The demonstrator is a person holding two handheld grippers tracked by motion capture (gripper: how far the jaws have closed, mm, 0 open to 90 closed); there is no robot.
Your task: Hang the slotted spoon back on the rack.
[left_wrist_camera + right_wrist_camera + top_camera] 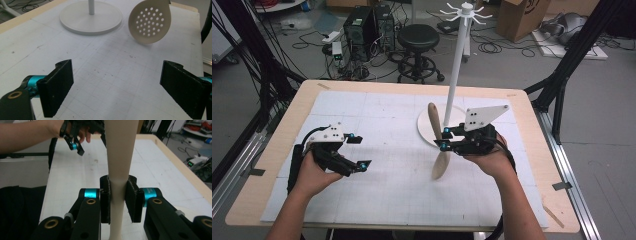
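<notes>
Grip: right gripper (445, 138) clamped on cream perforated skimmer spoon (438, 141) mid-handle, lifted at 7 o'clock of white hook stand (458, 65), likely for hanging | left gripper (358, 150) wide, empty, idle.

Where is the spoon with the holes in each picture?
High view: the spoon stands just right of the middle, held by the right gripper.
Left gripper view: its holed bowl is at the top right.
Right gripper view: its handle runs up the middle.
Shared landmark: the white stand.
</notes>
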